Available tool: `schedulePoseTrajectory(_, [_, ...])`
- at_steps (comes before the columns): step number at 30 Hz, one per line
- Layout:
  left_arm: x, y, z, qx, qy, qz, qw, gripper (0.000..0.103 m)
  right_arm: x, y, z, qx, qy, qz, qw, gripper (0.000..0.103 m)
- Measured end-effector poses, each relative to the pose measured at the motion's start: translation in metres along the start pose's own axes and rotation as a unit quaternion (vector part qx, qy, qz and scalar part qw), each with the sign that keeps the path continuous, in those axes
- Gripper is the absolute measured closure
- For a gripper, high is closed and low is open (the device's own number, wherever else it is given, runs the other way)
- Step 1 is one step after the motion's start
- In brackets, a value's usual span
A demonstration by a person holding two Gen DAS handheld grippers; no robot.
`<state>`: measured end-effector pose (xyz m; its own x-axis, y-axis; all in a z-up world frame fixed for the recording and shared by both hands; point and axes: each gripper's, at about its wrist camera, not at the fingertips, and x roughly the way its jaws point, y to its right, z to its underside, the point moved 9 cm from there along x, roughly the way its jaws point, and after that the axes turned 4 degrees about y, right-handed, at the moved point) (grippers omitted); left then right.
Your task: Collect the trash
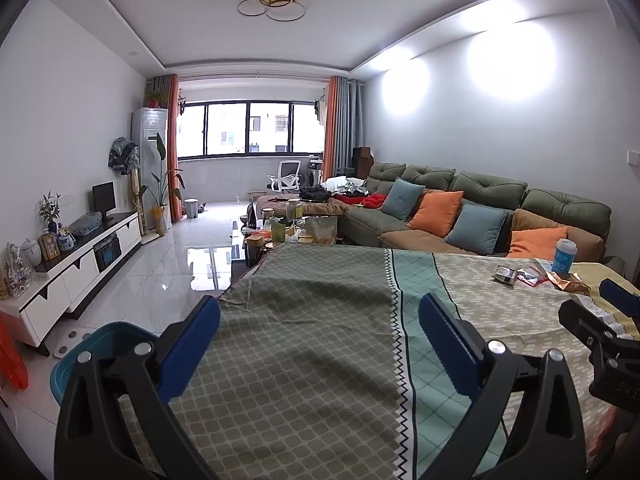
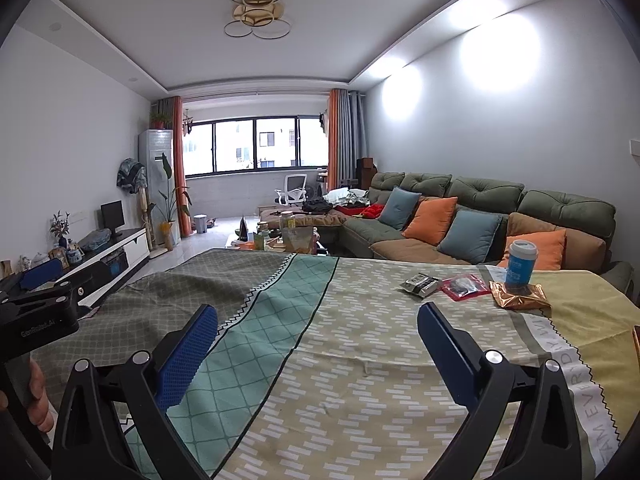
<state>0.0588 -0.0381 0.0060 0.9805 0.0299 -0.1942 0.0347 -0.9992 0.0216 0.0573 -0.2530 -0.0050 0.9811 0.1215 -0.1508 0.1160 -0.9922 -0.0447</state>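
Living-room clutter frames a cloth-covered table, over which I have both the left tongs and right tongs spread wide and holding nothing. Trash sits at the right wrist view's upper right: a dark wrapper, red packet, gold wrapper under a blue cup, while a blue bin waits lower left in the left view. I judge that grabbing the gold wrapper could topple the cup, or the tongs could snag the loose cloth.

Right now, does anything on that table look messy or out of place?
Yes: at the far right, a blue cup stands among litter: a dark wrapper, a red packet and a crumpled gold wrapper.
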Motion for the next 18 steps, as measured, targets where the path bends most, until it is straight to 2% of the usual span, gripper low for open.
schedulePoseTrajectory(7, [-0.0046,0.0029,-0.0041,0.006,0.019,-0.001,0.9998,0.003,-0.0010,0.0042,-0.0024,-0.003,0.006,0.011,1.000,0.004])
schedulePoseTrajectory(18, [-0.0067,0.0028,-0.0053,0.006,0.023,-0.002,0.9997,0.003,-0.0026,0.0074,-0.0039,-0.004,0.011,0.017,1.000,0.004])
